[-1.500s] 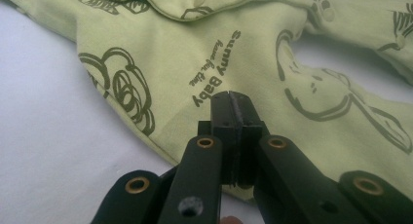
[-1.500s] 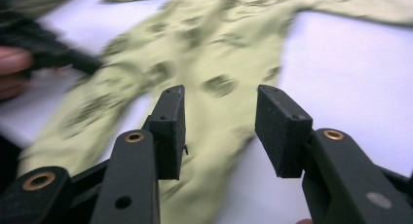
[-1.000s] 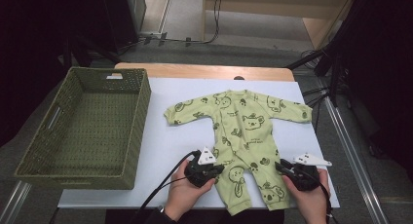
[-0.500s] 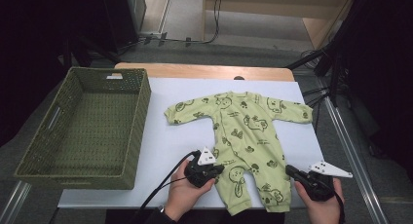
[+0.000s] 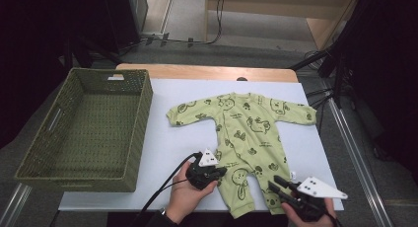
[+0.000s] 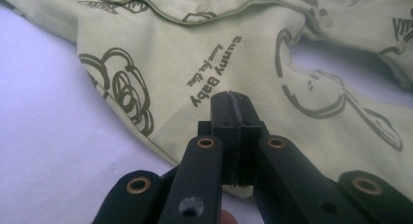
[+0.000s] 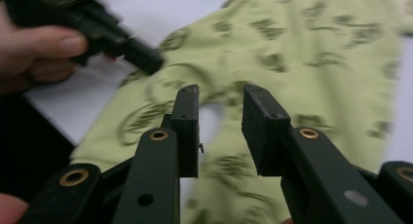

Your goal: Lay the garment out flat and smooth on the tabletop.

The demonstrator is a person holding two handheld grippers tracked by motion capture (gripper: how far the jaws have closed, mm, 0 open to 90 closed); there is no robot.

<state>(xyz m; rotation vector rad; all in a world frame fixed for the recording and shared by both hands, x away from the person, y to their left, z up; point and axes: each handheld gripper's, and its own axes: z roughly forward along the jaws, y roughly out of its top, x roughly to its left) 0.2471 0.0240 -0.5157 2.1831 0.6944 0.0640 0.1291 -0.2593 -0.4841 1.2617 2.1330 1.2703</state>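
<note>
Looking down, we see a white surface [image 5: 172,138] with a wooden strip at its far edge, dark room and grey floor around it, and a green woven basket [image 5: 84,128] at the left. Our green baby romper [image 5: 244,138] lies flat right of centre, neck away from us, legs toward us, long axis near-to-far. Our left tool [image 5: 219,171] is clenched at one leg's edge; our right tool [image 5: 277,183], jaws just opened with nothing between them, hovers over the other leg
</note>
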